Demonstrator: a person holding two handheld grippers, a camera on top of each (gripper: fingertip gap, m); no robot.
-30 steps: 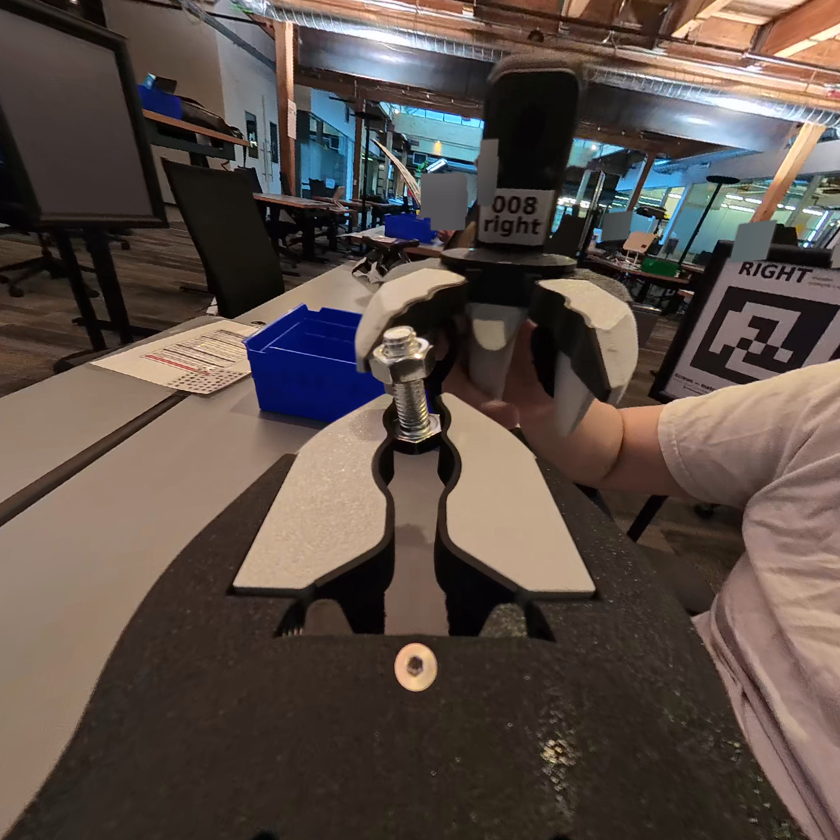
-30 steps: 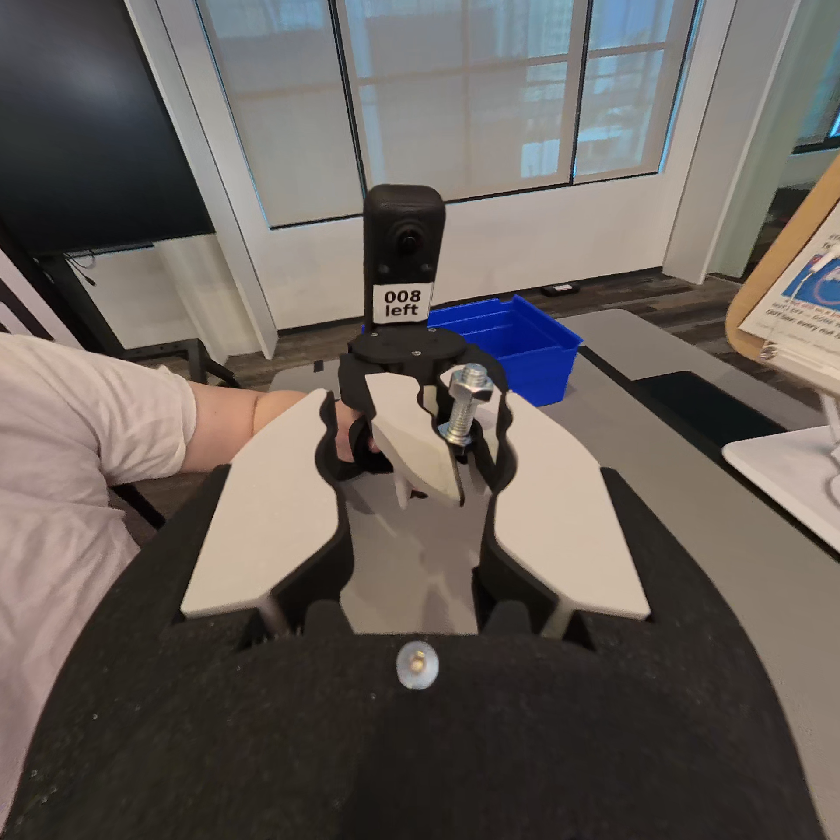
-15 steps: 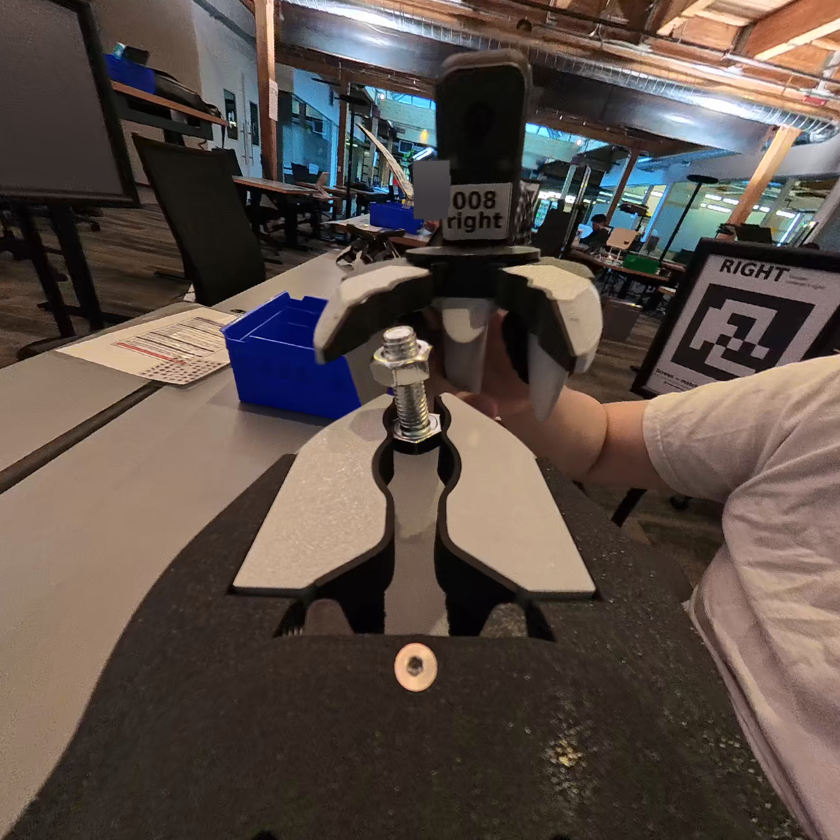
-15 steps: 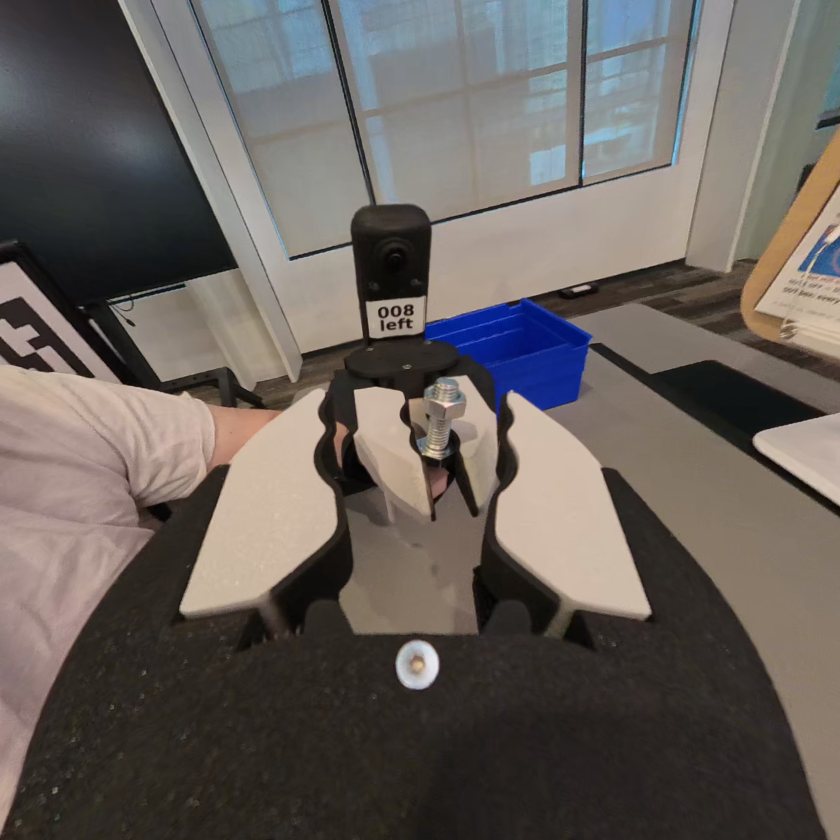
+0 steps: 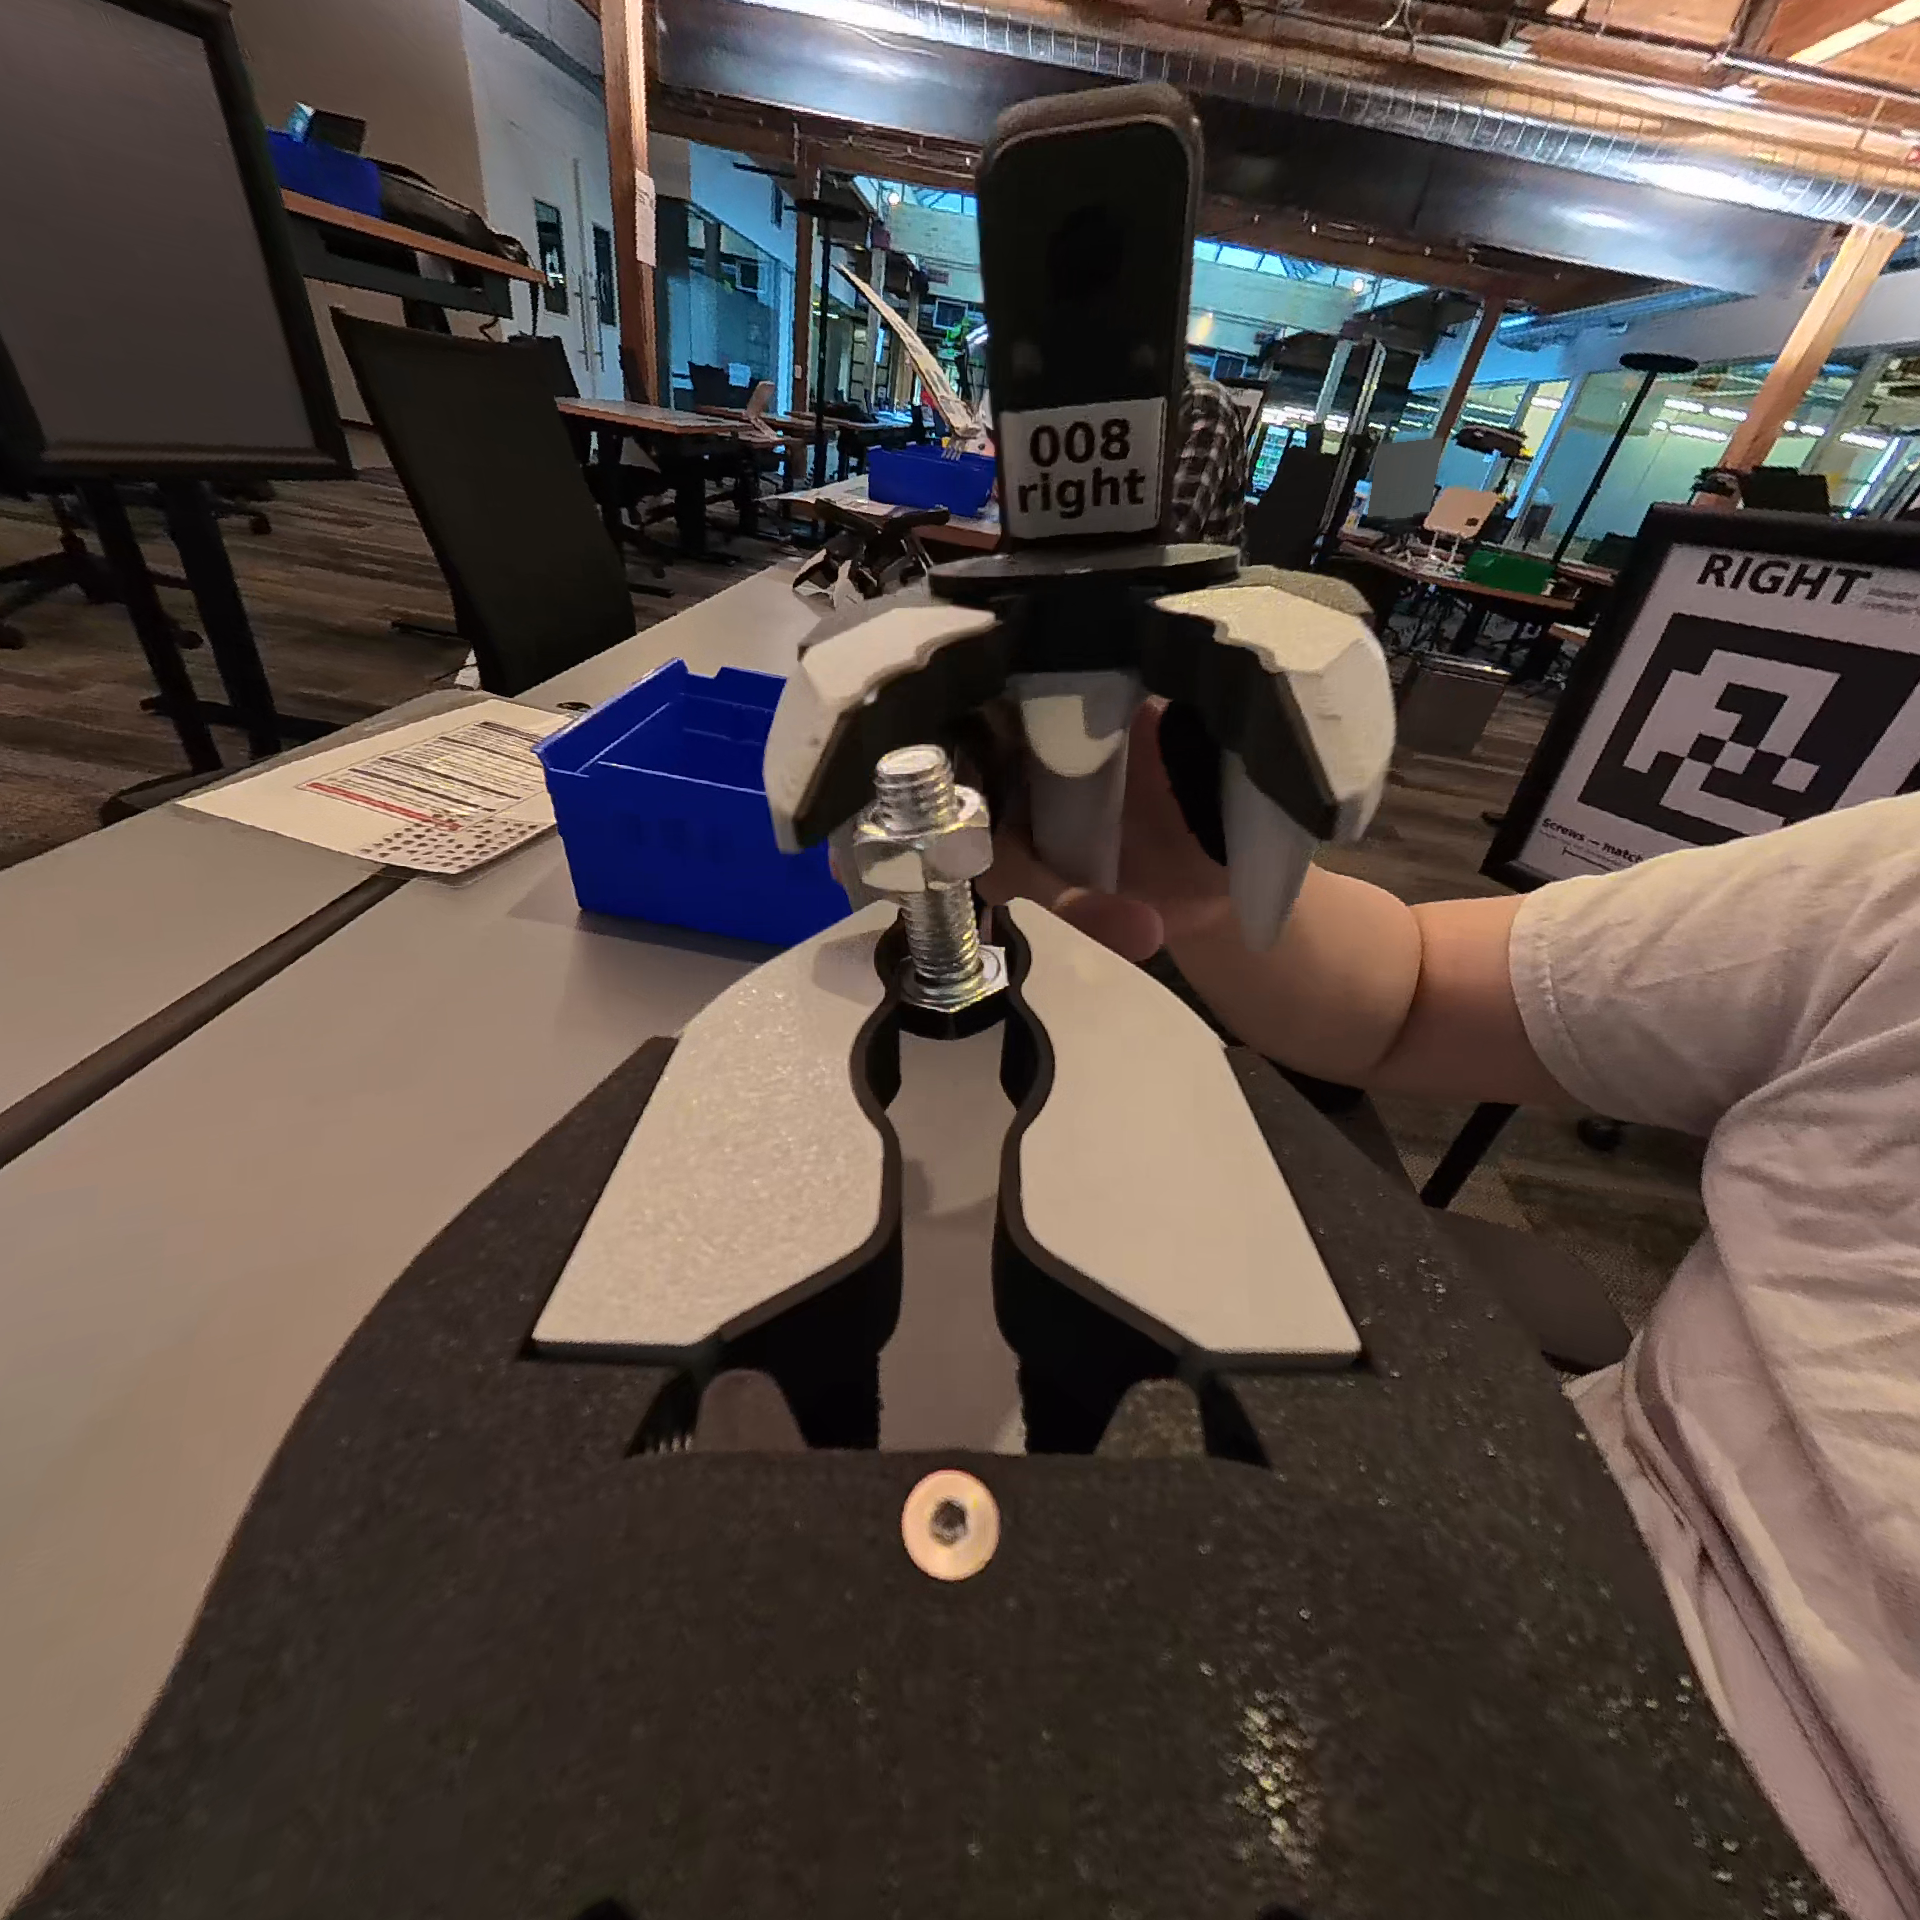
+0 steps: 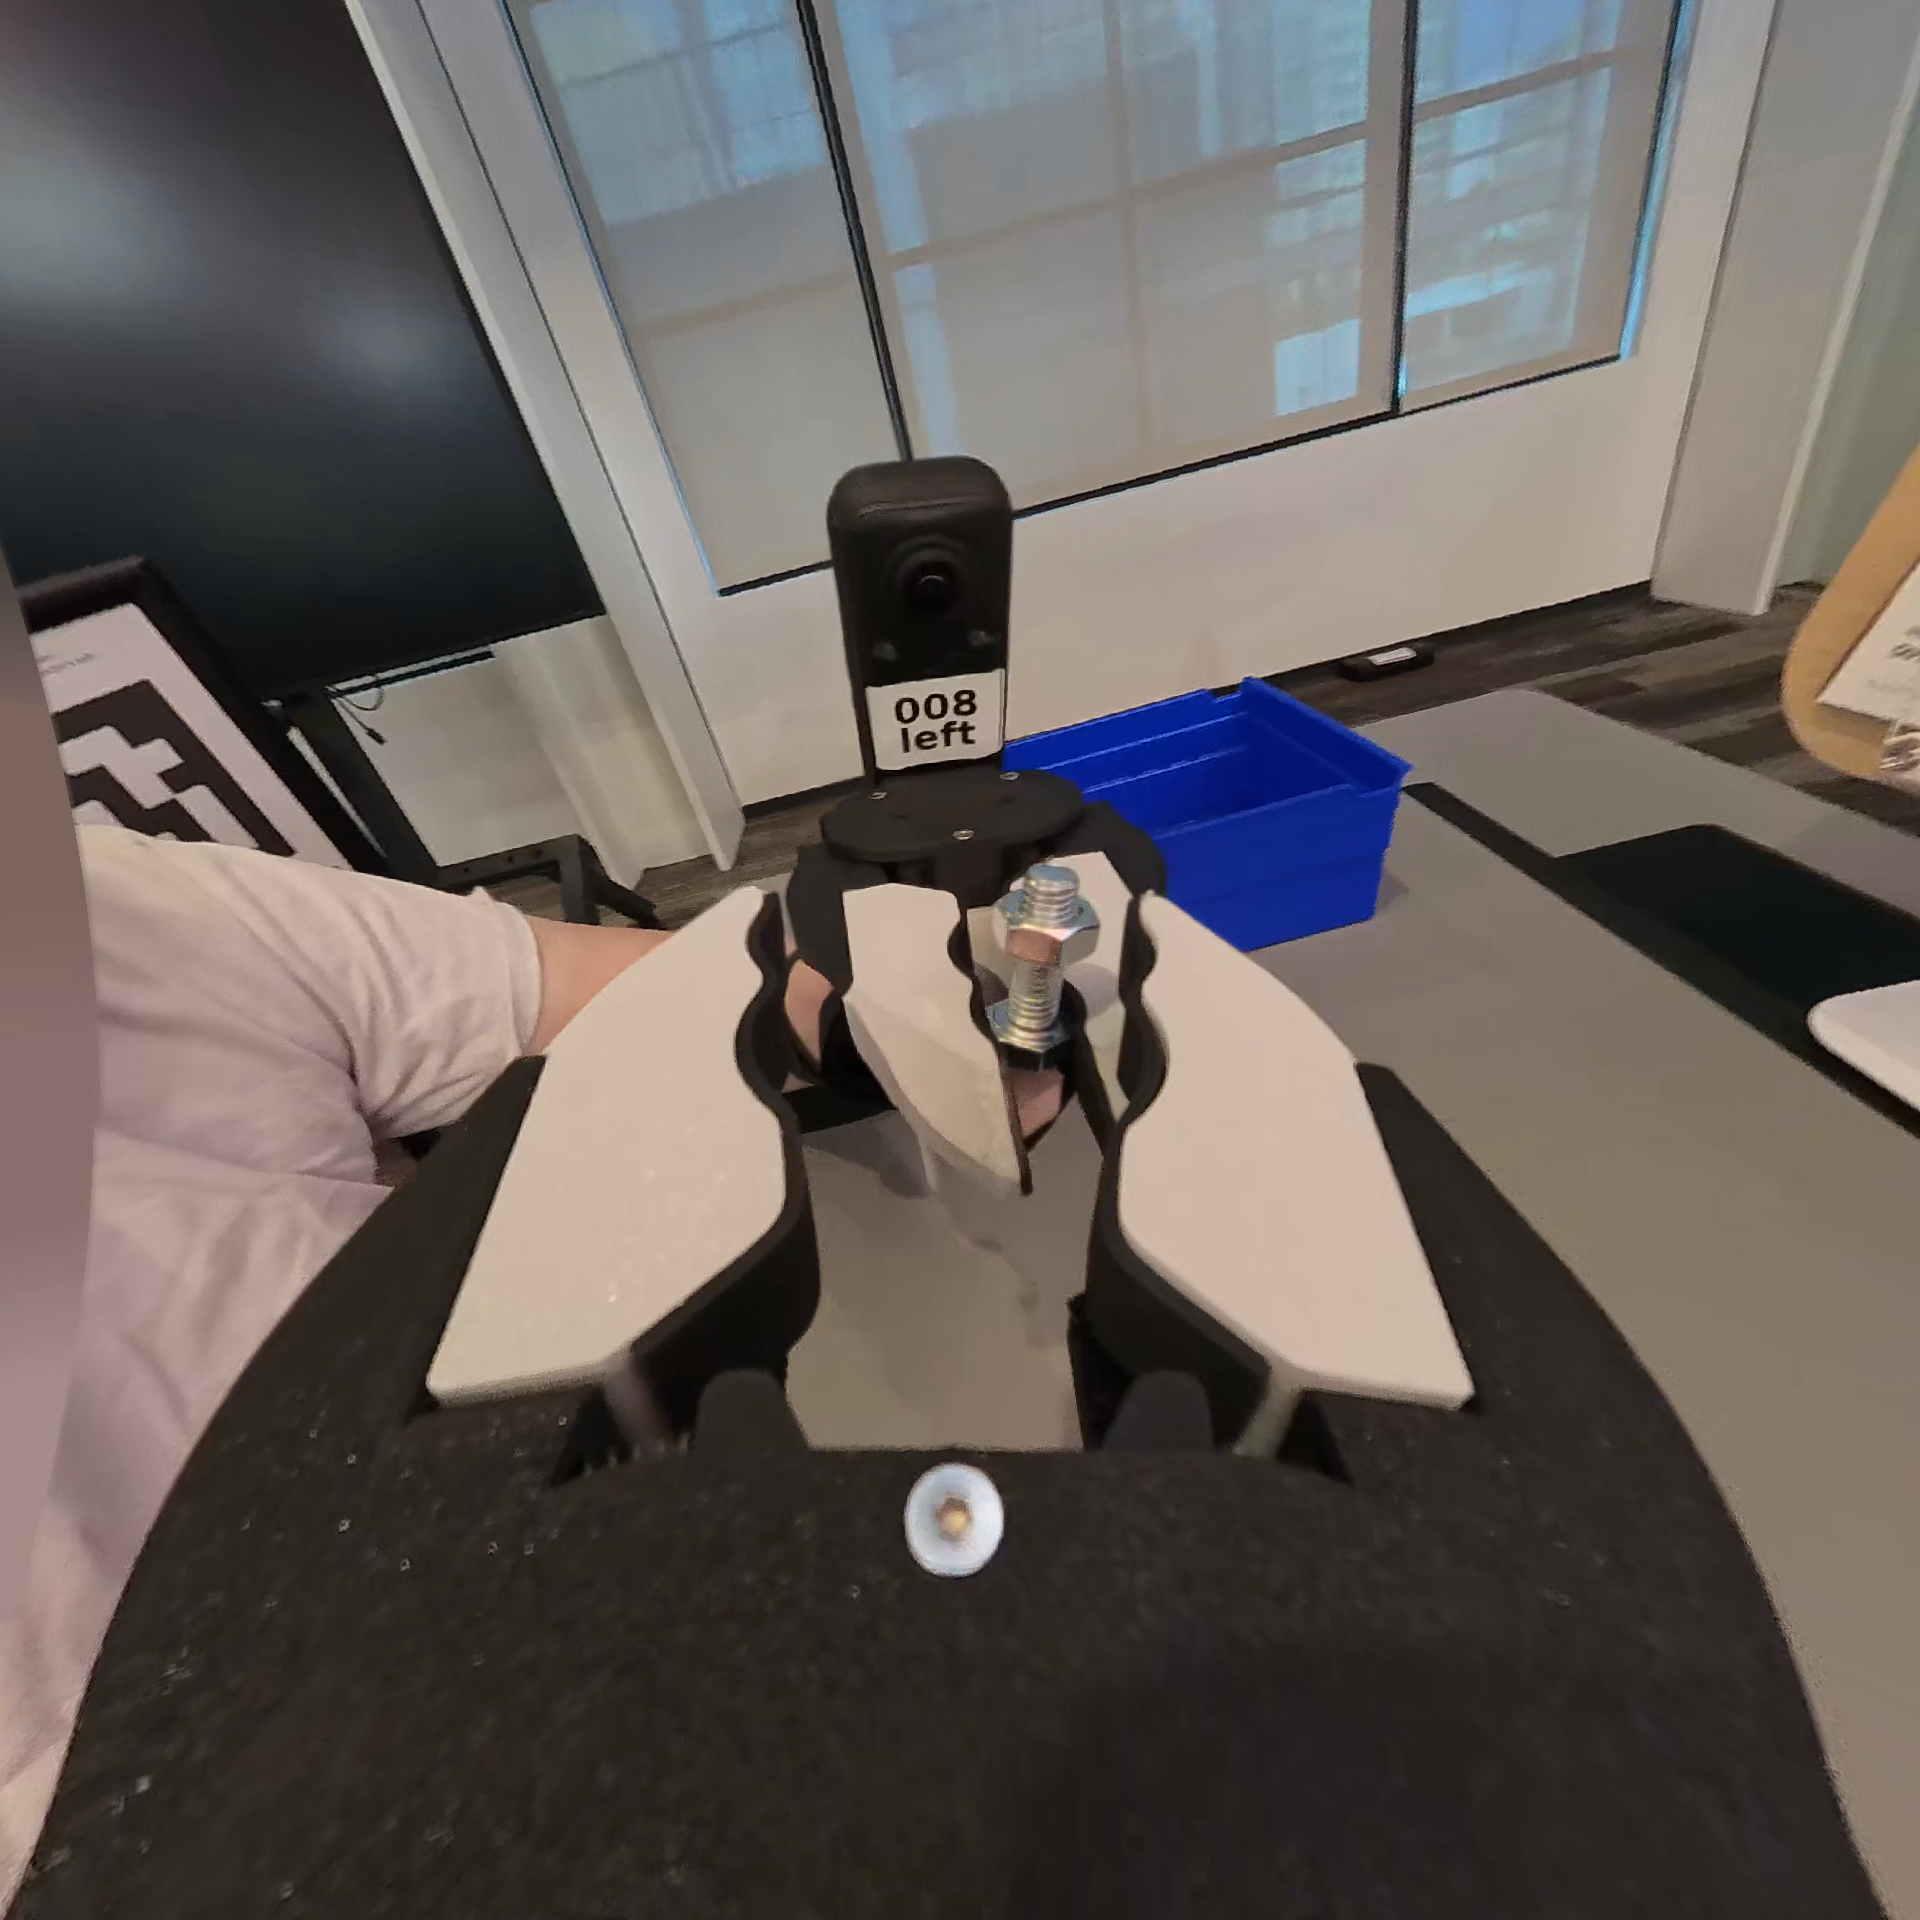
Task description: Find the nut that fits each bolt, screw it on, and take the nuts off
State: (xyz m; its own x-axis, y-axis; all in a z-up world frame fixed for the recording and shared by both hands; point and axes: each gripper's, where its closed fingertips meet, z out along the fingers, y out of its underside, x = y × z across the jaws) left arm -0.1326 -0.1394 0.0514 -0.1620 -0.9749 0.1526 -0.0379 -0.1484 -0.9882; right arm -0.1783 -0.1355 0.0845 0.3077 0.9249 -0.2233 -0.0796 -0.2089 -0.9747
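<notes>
A silver bolt stands upright with its head clamped in my left gripper, which is shut on it. A silver hex nut sits high on the thread, with a little thread showing above it. My right gripper is open and faces the left one. In the right wrist view the bolt and its nut stand between my fingertips, close to the right-hand one. I cannot tell whether a finger touches the nut. In the left wrist view the right gripper's fingers are spread just behind the bolt's top.
A blue bin stands on the grey table beyond the bolt; it also shows in the right wrist view. A printed sheet lies left of it. A framed marker board stands at the right. A person's arm holds the right gripper. Across from one pair of fingers to the other is roughly 5 cm.
The right gripper stayed open and shifted around the top of the bolt, ending closer to the nut. The left gripper kept its hold on the bolt.
</notes>
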